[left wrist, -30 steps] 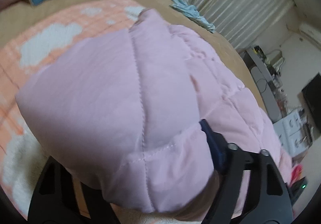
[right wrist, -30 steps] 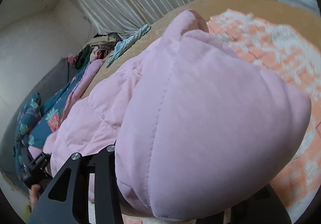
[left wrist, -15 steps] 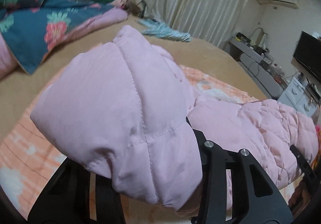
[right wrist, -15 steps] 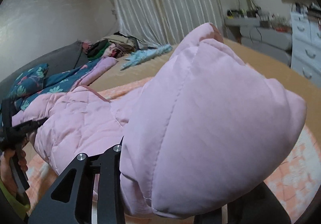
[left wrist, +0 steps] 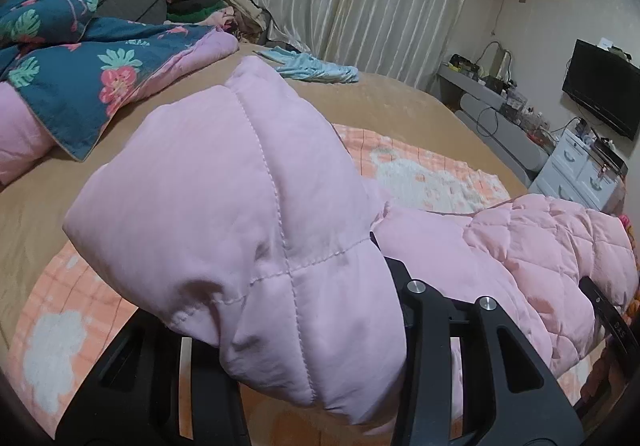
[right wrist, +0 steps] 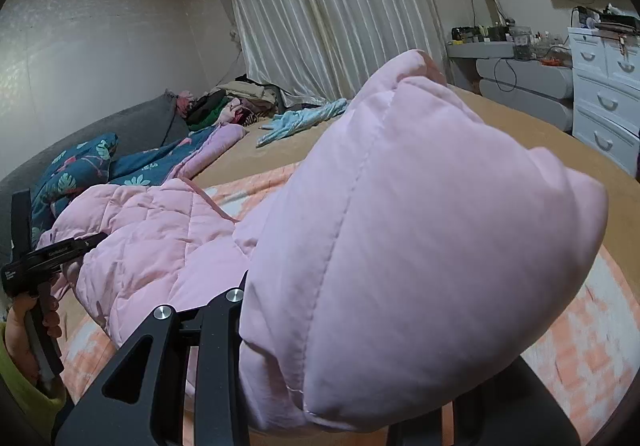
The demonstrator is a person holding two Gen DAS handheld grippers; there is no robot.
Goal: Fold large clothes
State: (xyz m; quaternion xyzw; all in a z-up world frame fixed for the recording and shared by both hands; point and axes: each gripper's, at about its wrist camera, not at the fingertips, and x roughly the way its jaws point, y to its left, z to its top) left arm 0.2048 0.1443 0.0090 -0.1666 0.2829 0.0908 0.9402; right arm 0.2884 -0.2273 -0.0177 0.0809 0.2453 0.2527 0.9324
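Observation:
A pale pink quilted jacket [left wrist: 248, 206] is held up over the bed by both grippers. My left gripper [left wrist: 304, 350] is shut on one padded end of it, and the cloth bulges over the black fingers [left wrist: 432, 330]. My right gripper [right wrist: 340, 362] is shut on the other padded end [right wrist: 400, 246]. The quilted body of the jacket [right wrist: 160, 230] hangs slack between the two. The other gripper shows at the right edge of the left wrist view [left wrist: 612, 326] and at the left edge of the right wrist view [right wrist: 48, 258].
An orange and white checked blanket [left wrist: 420, 174] lies on the tan bedsheet [left wrist: 400, 106] below the jacket. A blue floral quilt [left wrist: 80, 74] lies at the left, a light blue garment [left wrist: 316, 70] further back. Curtains, a grey desk and white drawers [right wrist: 604, 102] stand beyond.
Both grippers have lifted and tilted up with the jacket ends in them. The views went from looking down on the bed to looking across the room.

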